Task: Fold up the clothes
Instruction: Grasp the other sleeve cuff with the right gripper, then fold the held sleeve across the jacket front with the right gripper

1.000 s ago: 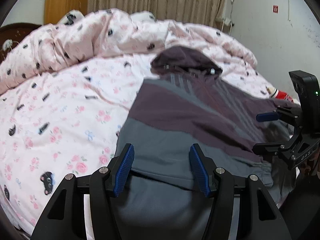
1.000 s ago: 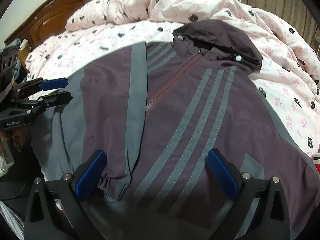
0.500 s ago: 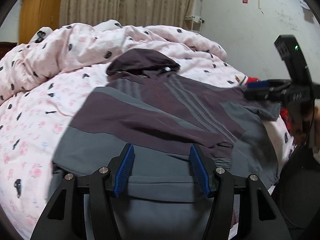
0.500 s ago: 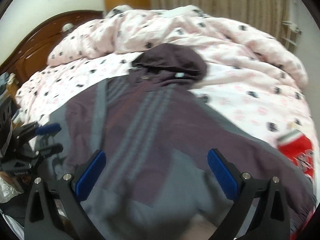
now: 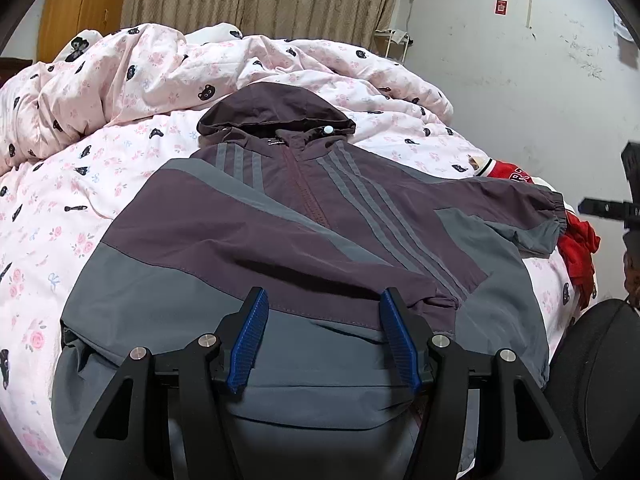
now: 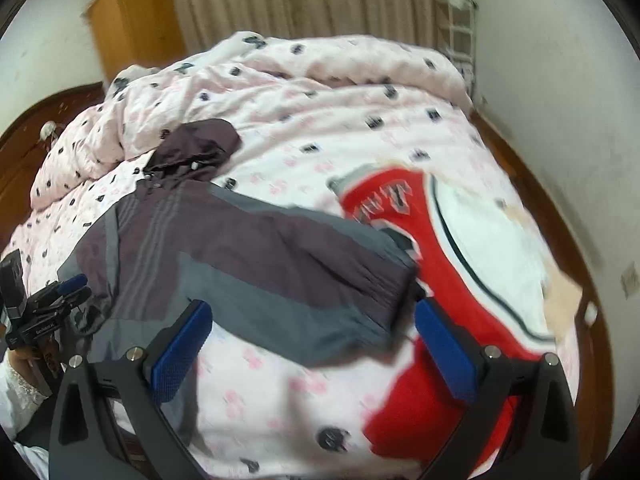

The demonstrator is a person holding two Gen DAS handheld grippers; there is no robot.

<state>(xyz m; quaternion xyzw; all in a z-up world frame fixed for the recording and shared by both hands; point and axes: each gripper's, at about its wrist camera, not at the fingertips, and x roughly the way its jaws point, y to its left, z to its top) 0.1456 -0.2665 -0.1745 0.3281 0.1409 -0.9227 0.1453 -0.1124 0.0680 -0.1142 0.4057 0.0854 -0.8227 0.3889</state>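
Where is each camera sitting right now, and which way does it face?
Left wrist: on the left gripper, low over the jacket hem, facing the hood and curtain; own open fingers show.
Right wrist: on the right gripper, above the outstretched sleeve, facing the red jersey and wall; own open fingers show.
Shared: jacket, jersey, quilt; each sees the other gripper.

The jacket (image 5: pixel 304 248) lies on the bed (image 5: pixel 60 208); its sleeve (image 6: pixel 320 264) apparently overlaps a jersey (image 6: pixel 472 248).
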